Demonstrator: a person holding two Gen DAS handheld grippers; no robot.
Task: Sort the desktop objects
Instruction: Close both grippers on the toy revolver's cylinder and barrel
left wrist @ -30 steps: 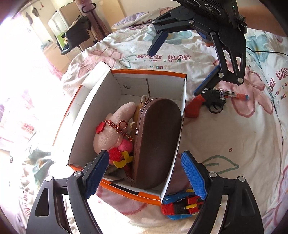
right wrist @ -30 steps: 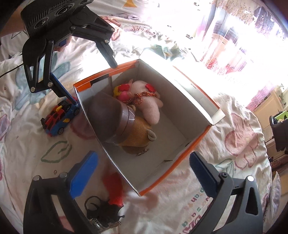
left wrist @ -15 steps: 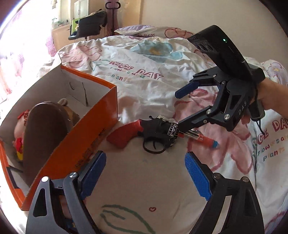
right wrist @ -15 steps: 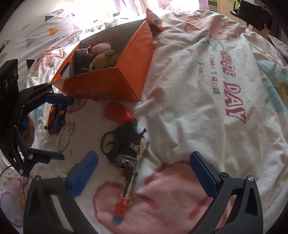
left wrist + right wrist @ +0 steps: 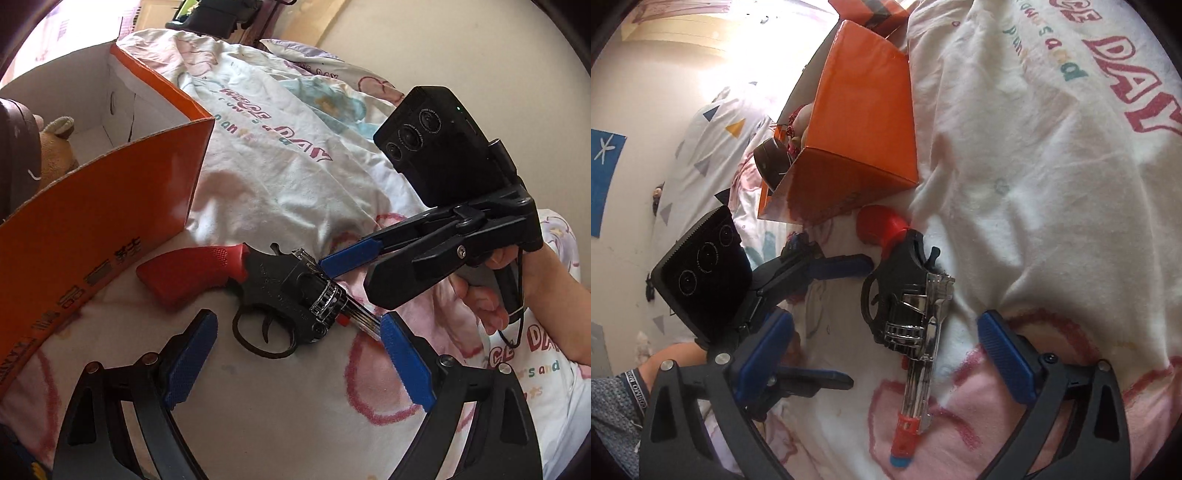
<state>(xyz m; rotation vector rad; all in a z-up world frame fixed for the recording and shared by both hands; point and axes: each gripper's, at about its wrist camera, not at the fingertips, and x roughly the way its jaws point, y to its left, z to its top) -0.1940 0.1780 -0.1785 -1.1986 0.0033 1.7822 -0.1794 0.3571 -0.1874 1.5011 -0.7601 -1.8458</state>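
Observation:
A toy revolver [image 5: 280,291] with a red grip, black frame and silver barrel lies on the printed bedsheet beside an orange cardboard box [image 5: 92,221]. It also shows in the right wrist view [image 5: 916,306]. My left gripper [image 5: 295,362] is open just short of the trigger guard. My right gripper [image 5: 886,354] is open with its blue pads either side of the barrel and cylinder, low over the sheet. The box [image 5: 857,147] holds a brown case [image 5: 772,162] and plush toys [image 5: 55,147].
The bedsheet [image 5: 277,166] is rumpled and rises in a fold behind the revolver. The box's orange wall stands close to the revolver's red grip. A hand [image 5: 487,295] holds the right gripper's handle.
Both grippers have moved from over the box to the toy revolver. The right gripper has come down around its barrel. The left gripper has drawn closer to the trigger guard.

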